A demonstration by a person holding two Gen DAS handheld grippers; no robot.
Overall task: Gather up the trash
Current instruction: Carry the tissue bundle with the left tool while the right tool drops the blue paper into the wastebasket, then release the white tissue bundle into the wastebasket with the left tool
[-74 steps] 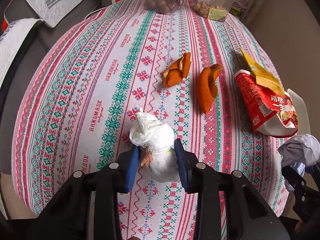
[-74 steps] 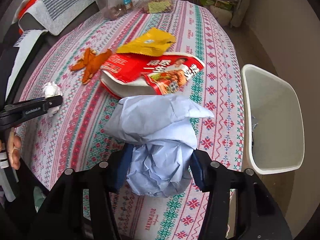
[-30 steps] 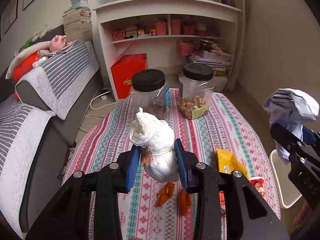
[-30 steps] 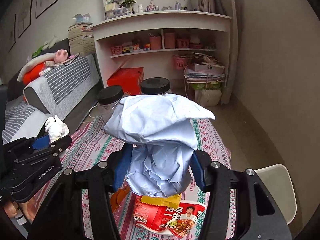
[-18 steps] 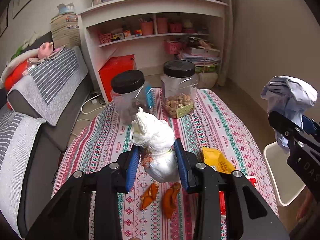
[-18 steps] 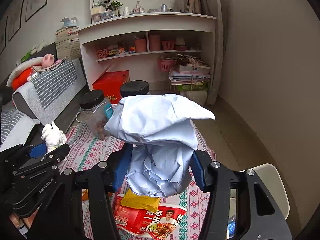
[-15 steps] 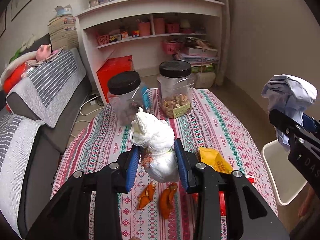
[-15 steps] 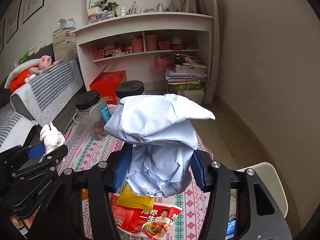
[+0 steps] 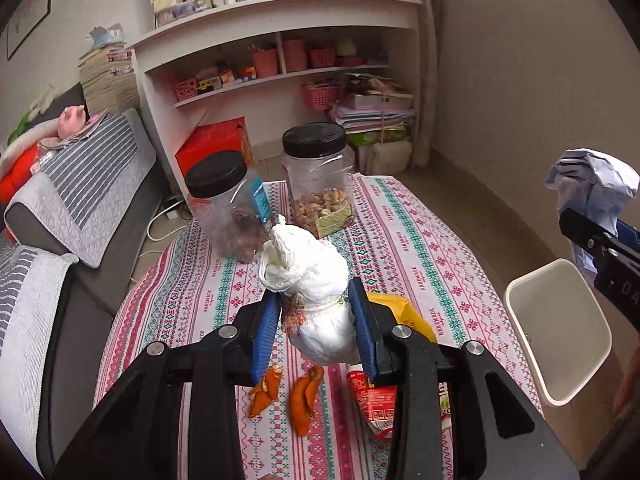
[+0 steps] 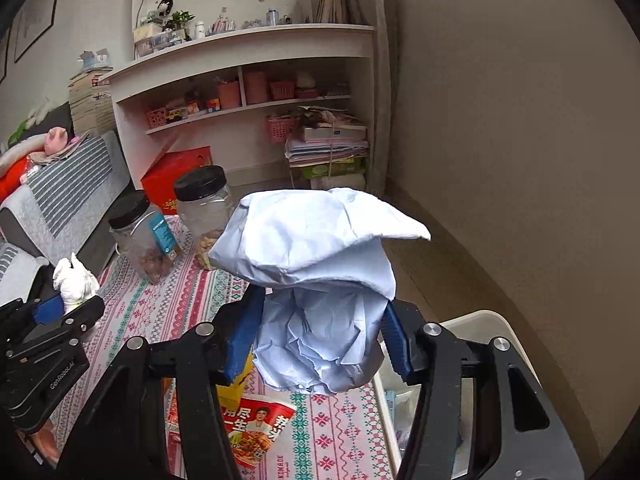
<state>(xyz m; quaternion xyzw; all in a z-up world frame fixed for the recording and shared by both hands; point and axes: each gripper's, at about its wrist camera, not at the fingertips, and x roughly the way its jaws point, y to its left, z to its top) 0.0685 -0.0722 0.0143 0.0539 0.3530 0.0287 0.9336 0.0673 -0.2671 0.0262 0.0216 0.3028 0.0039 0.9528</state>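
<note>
The left gripper (image 9: 316, 320) has its blue pads pressed on both sides of a white tissue ball (image 9: 310, 284), so the jaws are quite narrow and hold it tight. The ball is squeezed in the middle and its top puffs out above the pads. It is up in the air over the table (image 9: 420, 240), not resting on the striped cloth. The right gripper (image 10: 320, 344) holds a crumpled pale blue paper (image 10: 316, 276), and its jaws stand wider because this wad is bigger. The paper bulges over the pads like a mushroom cap. Each hand carries one piece of trash, probably so that both pieces go out in one trip. The white bin (image 9: 560, 328) stands on the floor just beside the table's right edge, which puts it close to the mess. In the right wrist view the bin's rim (image 10: 476, 316) shows right behind the gripper, so the blue paper looks closest to being dropped in. The tissue ball is farther from the bin and hangs over the middle of the table. More trash lies on the cloth below: two orange peels (image 9: 288, 392), a red snack bag (image 9: 376, 404) and a yellow wrapper (image 9: 404, 312). These have not been picked up yet. Two jars with black lids (image 9: 316, 184) stand at the far end of the table and are likely not trash.
</note>
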